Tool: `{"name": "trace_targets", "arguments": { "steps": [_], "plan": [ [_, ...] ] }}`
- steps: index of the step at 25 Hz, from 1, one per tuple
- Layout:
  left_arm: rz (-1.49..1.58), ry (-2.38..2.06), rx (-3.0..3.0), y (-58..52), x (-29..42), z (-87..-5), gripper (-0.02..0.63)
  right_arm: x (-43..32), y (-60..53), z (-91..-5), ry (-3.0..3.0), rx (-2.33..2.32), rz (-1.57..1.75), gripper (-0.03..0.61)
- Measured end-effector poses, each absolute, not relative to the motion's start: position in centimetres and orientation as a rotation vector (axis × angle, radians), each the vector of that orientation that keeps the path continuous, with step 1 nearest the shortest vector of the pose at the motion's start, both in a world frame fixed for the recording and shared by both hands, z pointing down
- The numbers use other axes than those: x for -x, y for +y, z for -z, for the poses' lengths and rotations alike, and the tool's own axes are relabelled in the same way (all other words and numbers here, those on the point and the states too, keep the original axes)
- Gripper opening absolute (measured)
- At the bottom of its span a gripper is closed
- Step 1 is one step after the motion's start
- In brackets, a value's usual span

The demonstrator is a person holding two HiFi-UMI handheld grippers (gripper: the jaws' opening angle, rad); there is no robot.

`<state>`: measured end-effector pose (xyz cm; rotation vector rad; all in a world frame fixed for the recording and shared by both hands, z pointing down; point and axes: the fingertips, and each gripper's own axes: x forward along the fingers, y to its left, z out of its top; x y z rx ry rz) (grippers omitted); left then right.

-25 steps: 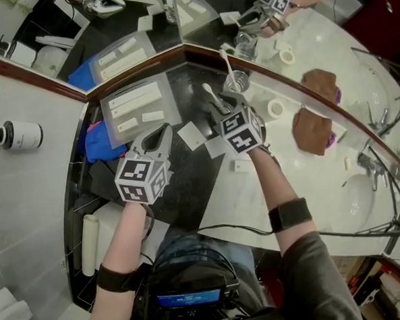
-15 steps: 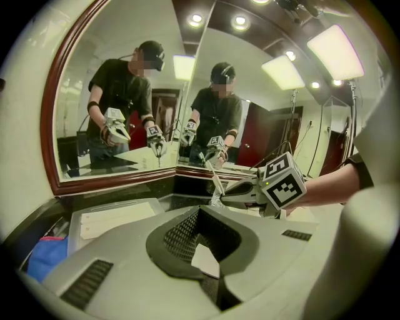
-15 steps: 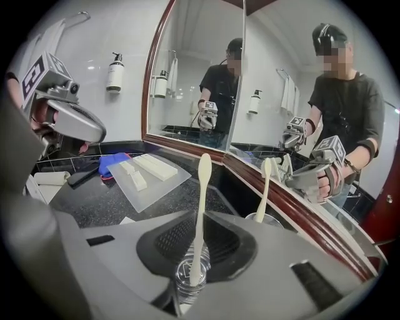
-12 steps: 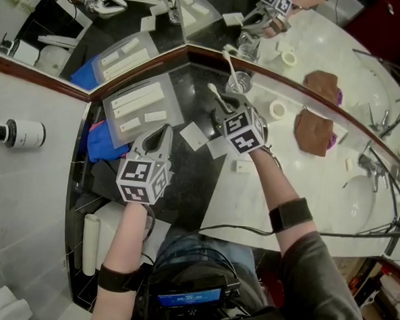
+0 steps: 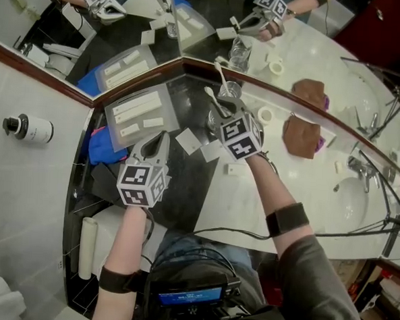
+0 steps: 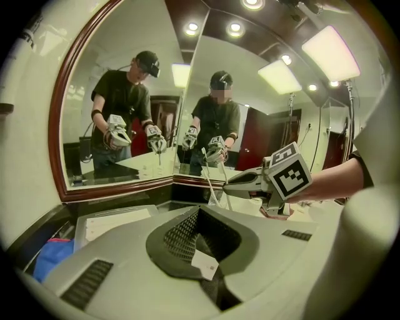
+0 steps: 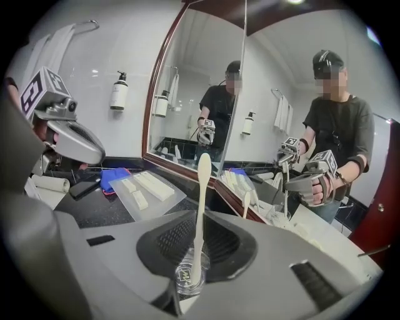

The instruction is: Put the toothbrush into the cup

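A white toothbrush [image 7: 200, 206] stands upright in a small clear cup [image 7: 189, 278], its head well above the jaws. My right gripper [image 7: 199, 250] has just been closing and is shut on the cup, which it holds off the black counter [image 5: 185, 182] near the mirror corner. In the head view the toothbrush [image 5: 214, 101] pokes out ahead of the right gripper [image 5: 223, 111]. The left gripper [image 5: 157, 143] hovers to the left, shut and empty. The left gripper view shows the left gripper [image 6: 200, 215] with its jaws together, and the right gripper [image 6: 240, 183] ahead of it.
A clear tray [image 5: 142, 108] of white packets lies by the left mirror, with a blue cloth [image 5: 103, 143] beside it. White cards [image 5: 188, 139], a tape roll [image 5: 265, 114] and a brown cloth [image 5: 299, 135] lie on the counter. A tap [image 5: 361, 169] stands at the right.
The right gripper's jaws have closed round the cup, and it has risen a little with the cup and toothbrush. The left gripper stays shut at about the same spot.
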<state>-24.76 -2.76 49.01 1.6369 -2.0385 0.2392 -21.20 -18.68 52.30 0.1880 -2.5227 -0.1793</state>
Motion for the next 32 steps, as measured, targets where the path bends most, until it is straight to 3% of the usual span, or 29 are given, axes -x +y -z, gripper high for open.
{"name": "trace_targets", "arguments": {
  "steps": [13, 32],
  "plan": [
    [-0.173, -2.136, -1.652, -1.8, 21.3, -43.7, 0.003, 14.9, -14.5, -43.4, -2.531, -0.107, 0.309, 0.059],
    [-0.141, -2.162, -1.480, 6.1, 22.0, -48.0, 0.003, 9.0, 0.2, -59.0, -2.059, 0.325, 0.370, 0.058]
  ]
}}
